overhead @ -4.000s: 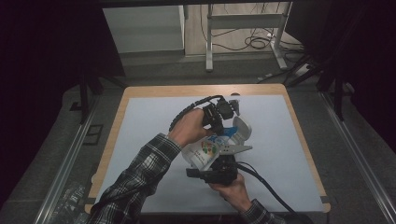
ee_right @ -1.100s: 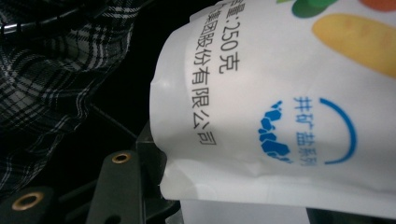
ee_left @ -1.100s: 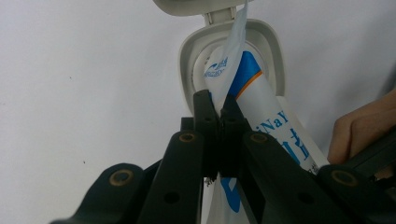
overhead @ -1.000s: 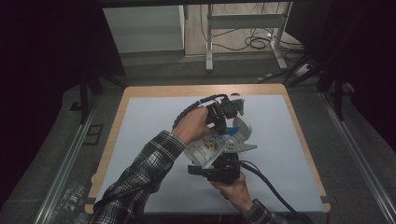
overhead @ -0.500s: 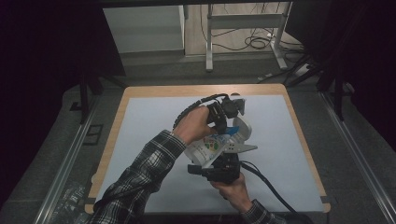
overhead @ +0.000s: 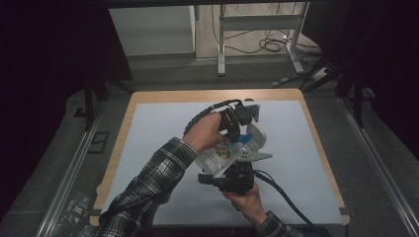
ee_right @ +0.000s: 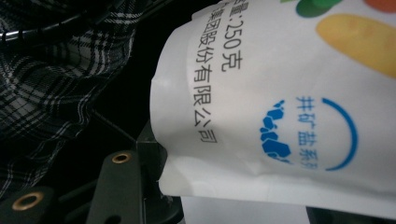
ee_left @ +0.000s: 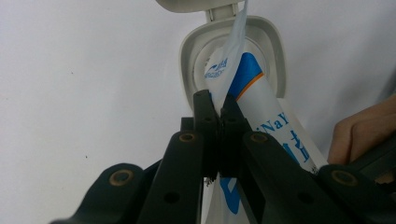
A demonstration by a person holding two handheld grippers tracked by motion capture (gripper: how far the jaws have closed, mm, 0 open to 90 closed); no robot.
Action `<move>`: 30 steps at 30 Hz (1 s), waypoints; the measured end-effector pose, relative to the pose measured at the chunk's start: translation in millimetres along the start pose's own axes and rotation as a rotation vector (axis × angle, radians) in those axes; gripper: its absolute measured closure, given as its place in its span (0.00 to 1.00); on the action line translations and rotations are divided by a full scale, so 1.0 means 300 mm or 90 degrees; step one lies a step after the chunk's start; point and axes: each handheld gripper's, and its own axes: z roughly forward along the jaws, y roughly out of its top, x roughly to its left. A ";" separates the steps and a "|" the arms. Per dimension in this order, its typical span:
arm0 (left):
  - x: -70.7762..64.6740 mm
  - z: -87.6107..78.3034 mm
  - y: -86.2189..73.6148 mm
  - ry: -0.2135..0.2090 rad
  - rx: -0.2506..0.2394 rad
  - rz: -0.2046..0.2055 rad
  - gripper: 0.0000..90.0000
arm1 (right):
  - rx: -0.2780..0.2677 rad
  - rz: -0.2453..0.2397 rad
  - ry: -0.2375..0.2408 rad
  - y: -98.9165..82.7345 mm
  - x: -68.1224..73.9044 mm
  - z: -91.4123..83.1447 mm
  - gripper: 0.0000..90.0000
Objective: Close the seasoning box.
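A white salt bag (overhead: 220,155) with blue print and coloured patches hangs tilted above the table. My left gripper (overhead: 234,129) is shut on its thin top edge; in the left gripper view the gripper (ee_left: 215,100) pinches the bag (ee_left: 261,109) just in front of a white container's open mouth (ee_left: 275,56), whose flip lid stands up. The container (overhead: 256,137) lies right of the bag. My right gripper (overhead: 226,174) holds the bag's lower end from below. In the right gripper view the bag (ee_right: 280,93) lies across the jaws, and one finger (ee_right: 122,186) shows at its left edge.
A pale blue mat (overhead: 158,128) covers the wooden table (overhead: 197,96). A plaid sleeve (overhead: 148,182) reaches in from the lower left. Cables trail from both grippers. Beyond the table are a grey floor and a metal stand (overhead: 257,29).
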 end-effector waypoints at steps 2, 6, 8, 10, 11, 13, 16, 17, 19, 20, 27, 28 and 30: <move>0.000 0.000 0.000 0.000 0.000 0.000 1.00 | 0.000 0.000 -0.001 0.000 0.000 0.000 0.53; 0.000 0.002 -0.001 -0.001 0.000 -0.001 0.99 | 0.001 0.002 -0.001 0.000 0.000 0.000 0.53; 0.001 0.002 -0.002 -0.001 0.000 -0.001 1.00 | 0.000 -0.001 -0.001 -0.001 0.000 0.001 0.53; 0.001 0.001 -0.002 -0.001 0.001 0.000 1.00 | 0.001 0.001 0.000 -0.001 0.000 0.001 0.53; 0.002 0.001 -0.003 -0.002 0.001 0.000 1.00 | -0.001 0.000 0.001 -0.001 0.000 0.002 0.53; 0.002 0.000 -0.003 -0.002 0.001 -0.001 0.99 | -0.001 -0.002 -0.001 -0.001 0.000 0.002 0.53; 0.002 0.001 -0.002 -0.003 0.001 -0.002 1.00 | -0.002 0.000 0.001 -0.001 0.000 0.003 0.53; 0.002 0.001 -0.002 -0.003 0.001 -0.002 1.00 | -0.003 -0.001 0.001 -0.001 -0.001 0.003 0.53; 0.002 0.001 -0.002 -0.003 0.002 -0.002 1.00 | -0.002 0.000 0.001 -0.001 -0.001 0.003 0.53; 0.002 0.001 -0.002 -0.002 0.002 -0.003 0.99 | -0.002 0.001 0.001 -0.001 0.000 0.003 0.53; 0.002 -0.001 -0.001 -0.001 0.003 -0.001 1.00 | -0.004 0.002 0.003 0.000 0.001 0.003 0.53; 0.002 -0.001 -0.001 -0.001 0.003 -0.002 0.99 | -0.004 0.002 0.003 0.000 0.001 0.003 0.53; 0.002 -0.001 -0.001 -0.001 0.004 -0.002 0.99 | -0.004 0.001 0.003 0.000 0.001 0.003 0.53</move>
